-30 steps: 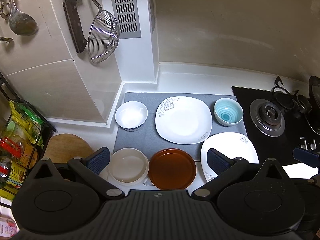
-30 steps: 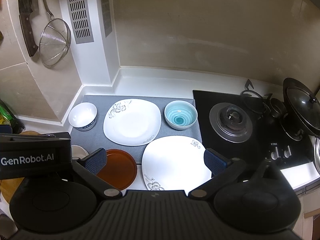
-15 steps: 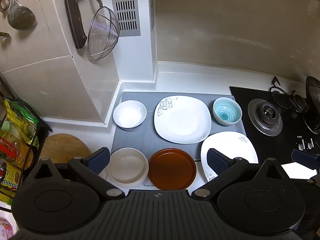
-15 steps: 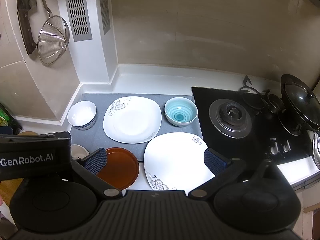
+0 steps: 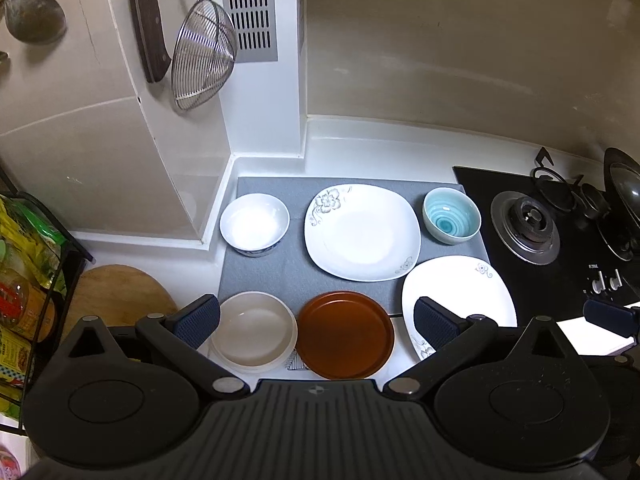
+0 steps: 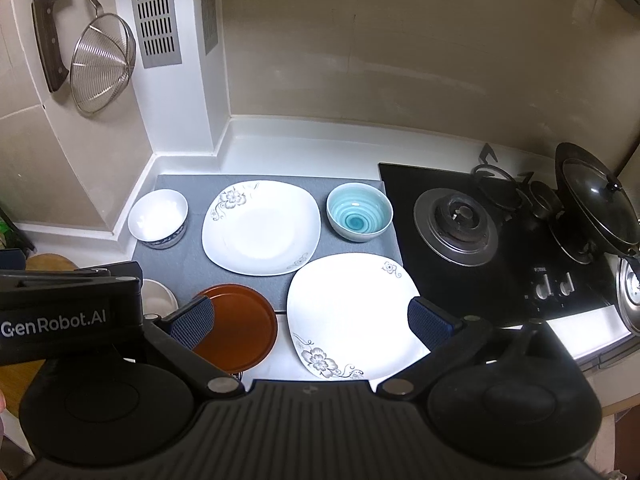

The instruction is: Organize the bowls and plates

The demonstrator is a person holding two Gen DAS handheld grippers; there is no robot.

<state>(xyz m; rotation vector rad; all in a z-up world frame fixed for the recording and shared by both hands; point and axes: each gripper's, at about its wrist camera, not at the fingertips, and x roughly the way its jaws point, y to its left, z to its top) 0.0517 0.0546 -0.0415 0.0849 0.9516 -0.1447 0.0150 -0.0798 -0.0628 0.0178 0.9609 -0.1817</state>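
Note:
On a grey mat (image 5: 276, 272) lie a white bowl (image 5: 254, 224), a square white flowered plate (image 5: 362, 232) and a blue bowl (image 5: 451, 221). Nearer me lie a shallow cream bowl (image 5: 253, 332), a brown round plate (image 5: 345, 334) and a second flowered plate (image 5: 460, 296). My left gripper (image 5: 316, 322) is open and empty, high above the cream bowl and brown plate. My right gripper (image 6: 312, 322) is open and empty above the second flowered plate (image 6: 352, 312). The right wrist view also shows the brown plate (image 6: 240, 328), blue bowl (image 6: 359, 217) and white bowl (image 6: 158, 219).
A black gas hob (image 6: 500, 240) with a lidded wok (image 6: 596, 200) stands to the right. A strainer (image 5: 202, 56), knife (image 5: 146, 20) and ladle (image 5: 32, 12) hang on the left wall. A wooden board (image 5: 116, 296) and a rack of packets (image 5: 28, 272) stand at the left.
Both grippers have shifted slightly, so the dishes sit a little lower and to the left in view. Nothing on the counter has moved.

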